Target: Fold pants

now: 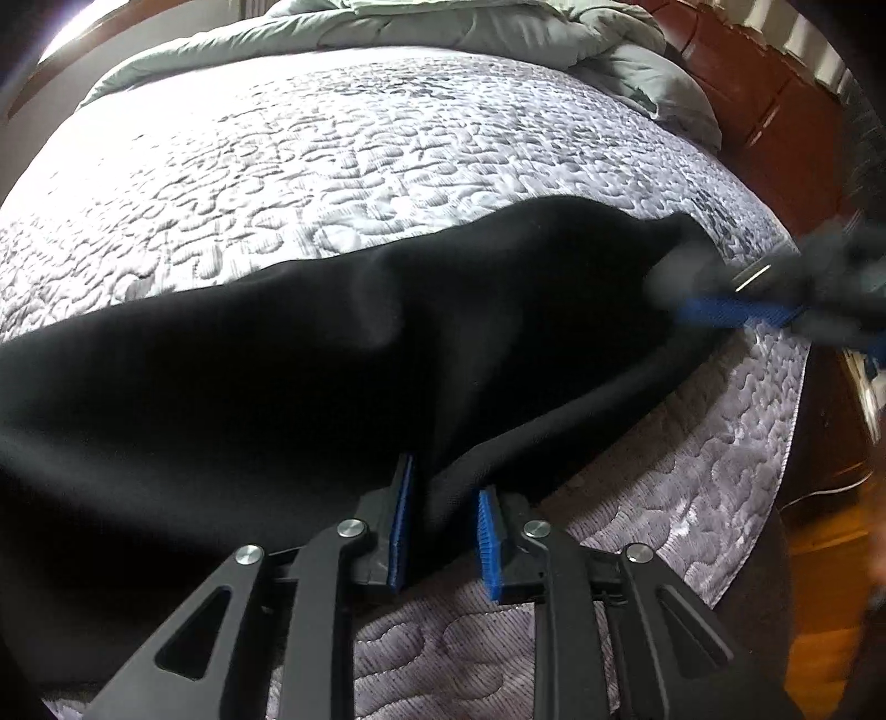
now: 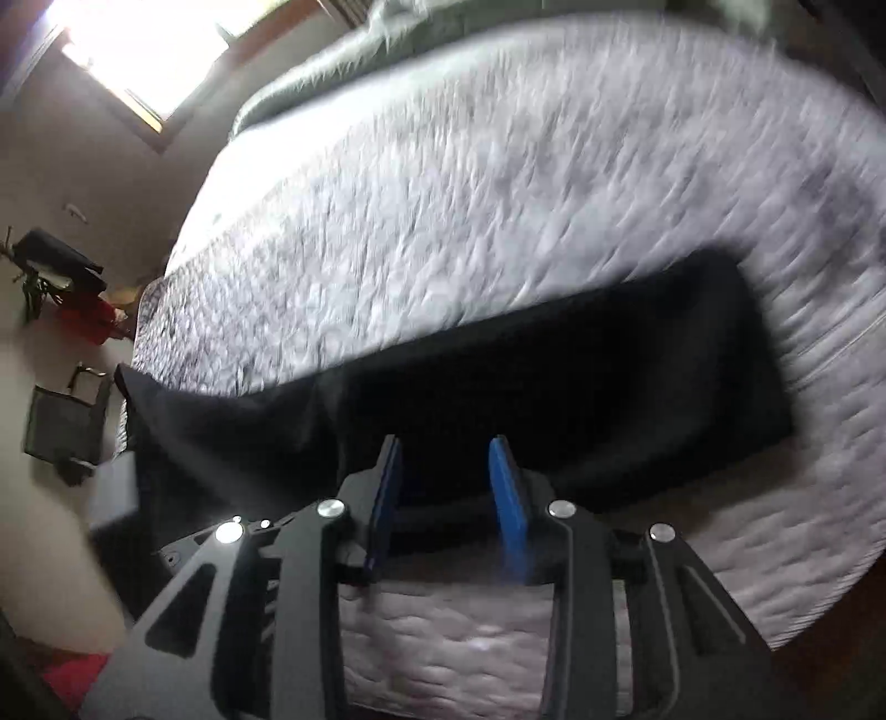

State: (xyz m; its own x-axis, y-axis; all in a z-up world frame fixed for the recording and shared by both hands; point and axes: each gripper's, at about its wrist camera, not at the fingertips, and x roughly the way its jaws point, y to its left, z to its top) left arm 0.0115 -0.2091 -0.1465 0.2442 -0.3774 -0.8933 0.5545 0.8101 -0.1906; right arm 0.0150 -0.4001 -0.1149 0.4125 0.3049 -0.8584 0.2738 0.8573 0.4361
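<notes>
Black pants (image 1: 310, 354) lie across the near part of a bed with a pale quilted cover (image 1: 332, 155). My left gripper (image 1: 443, 498) has its blue pads around a raised fold at the pants' near edge, with a gap still between them. My right gripper (image 1: 714, 310) appears blurred at the pants' far right end in the left wrist view. In the right wrist view the right gripper (image 2: 447, 459) is open just above the near edge of the pants (image 2: 554, 387), with nothing between its pads. That view is motion-blurred.
A grey-green duvet (image 1: 443, 27) is bunched at the head of the bed. A reddish wooden headboard (image 1: 764, 99) and wooden floor (image 1: 819, 554) are on the right. Beyond the bed's left edge in the right wrist view are a dark chair (image 2: 61, 426), red items (image 2: 94, 321) and a bright window (image 2: 144, 39).
</notes>
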